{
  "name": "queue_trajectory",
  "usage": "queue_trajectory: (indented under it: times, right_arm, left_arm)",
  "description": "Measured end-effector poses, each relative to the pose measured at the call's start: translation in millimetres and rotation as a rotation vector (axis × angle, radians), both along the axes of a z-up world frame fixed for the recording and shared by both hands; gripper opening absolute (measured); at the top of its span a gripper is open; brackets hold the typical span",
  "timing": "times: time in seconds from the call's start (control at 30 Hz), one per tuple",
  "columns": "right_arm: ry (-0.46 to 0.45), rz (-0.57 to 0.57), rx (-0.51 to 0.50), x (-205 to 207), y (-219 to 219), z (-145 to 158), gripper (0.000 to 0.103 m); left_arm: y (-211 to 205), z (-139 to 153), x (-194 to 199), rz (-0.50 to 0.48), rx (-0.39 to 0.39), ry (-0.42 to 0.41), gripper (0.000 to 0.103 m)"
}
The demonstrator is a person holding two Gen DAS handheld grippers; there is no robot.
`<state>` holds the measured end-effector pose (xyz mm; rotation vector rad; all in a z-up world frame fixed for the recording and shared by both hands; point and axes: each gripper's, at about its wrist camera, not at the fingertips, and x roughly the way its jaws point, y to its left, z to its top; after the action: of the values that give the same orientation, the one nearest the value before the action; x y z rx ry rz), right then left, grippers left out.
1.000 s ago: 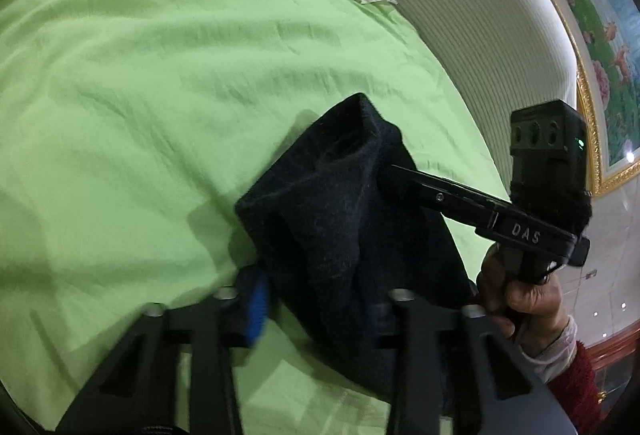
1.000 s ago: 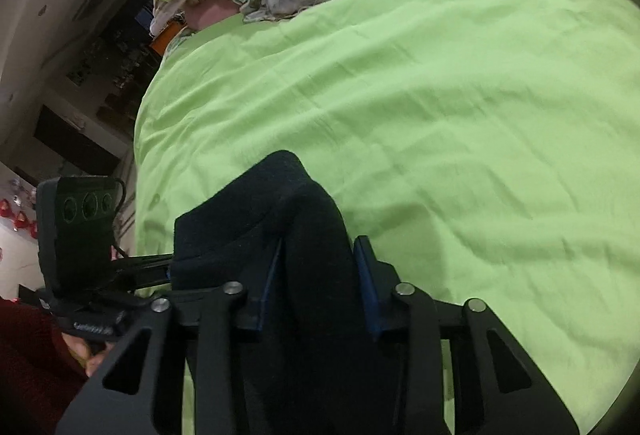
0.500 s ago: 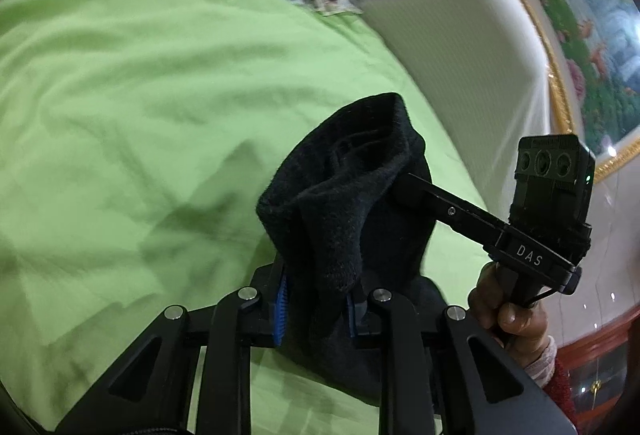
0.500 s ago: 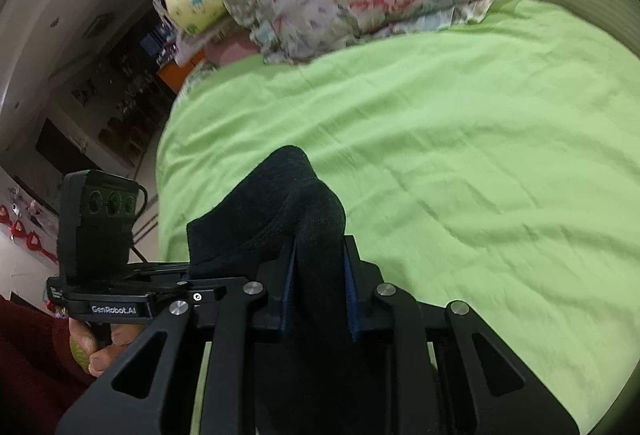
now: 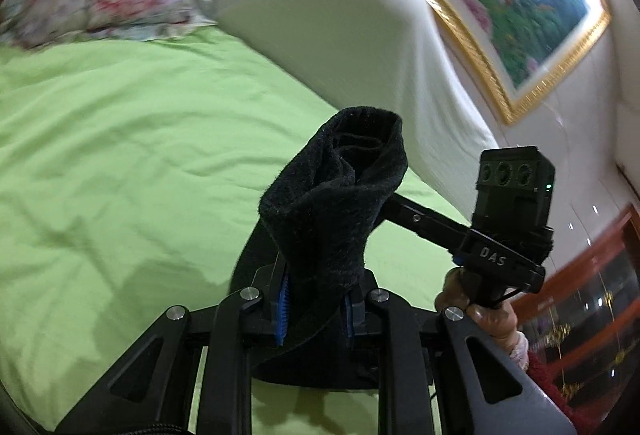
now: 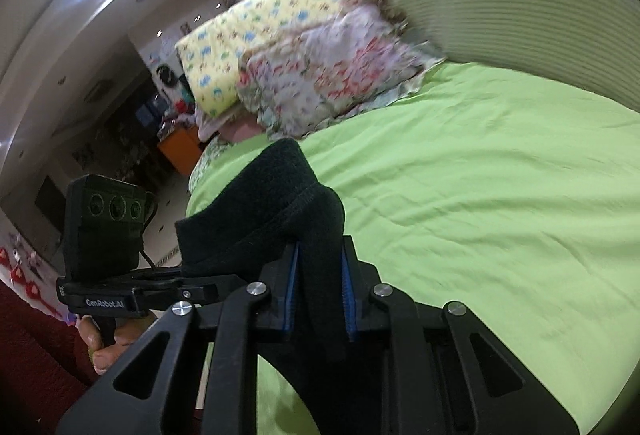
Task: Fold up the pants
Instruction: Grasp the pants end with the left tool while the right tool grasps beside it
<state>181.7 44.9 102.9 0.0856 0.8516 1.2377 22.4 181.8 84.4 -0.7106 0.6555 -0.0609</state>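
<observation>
In the left wrist view, the left tongs (image 5: pixel 316 305) sit at the bottom centre, pinching a bunch of black pants (image 5: pixel 332 219) between their blue-lined fingers (image 5: pixel 283 301). The fabric rises from the grip to a rolled, hollow top in mid-frame, held above the green bed sheet (image 5: pixel 120 155). At right of centre the right tongs (image 5: pixel 396 209) reach into the same cloth from the side, their tip buried in it, with a person's hand (image 5: pixel 476 299) on the handle below. This view alone shows the gold-framed painting (image 5: pixel 520 7) at the upper right and the white headboard (image 5: pixel 332 11) beneath it.

In the right wrist view, the right tongs (image 6: pixel 320 299) are at the bottom centre, pressed onto a fold of the pants (image 6: pixel 264 219), which bulge up and to the left over the sheet (image 6: pixel 480 215). The left tongs (image 6: pixel 192 281) enter from the left edge, their tip hidden under the cloth. Only here do the yellow patterned pillow (image 6: pixel 248 47) and floral pillow (image 6: pixel 328 75) show sharply, stacked at upper centre, with dim room furniture at far left.
</observation>
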Motion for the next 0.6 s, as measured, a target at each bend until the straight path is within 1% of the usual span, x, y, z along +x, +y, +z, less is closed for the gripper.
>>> queue_trajectory:
  times: [0.1,0.3,0.47,0.6]
  right_arm:
    - [0.002,-0.042,0.030,-2.3,-29.8,1.9,0.020]
    - [0.017,-0.127,0.080,-7.5,-89.0,-5.2,0.019]
    - [0.042,-0.206,0.119,-13.7,-134.8,-15.3,0.019]
    - [0.065,-0.256,0.142,-19.6,-162.3,-26.1,0.019]
  left_arm:
    - [-26.0,10.5,7.4,-0.054,0.016,-0.013,0.019]
    - [-91.9,22.4,20.3,-0.168,0.049,-0.010,0.019]
    - [-139.2,23.9,29.8,-0.248,0.085,0.001,0.019]
    - [-173.2,19.4,35.8,-0.303,0.114,0.020,0.019]
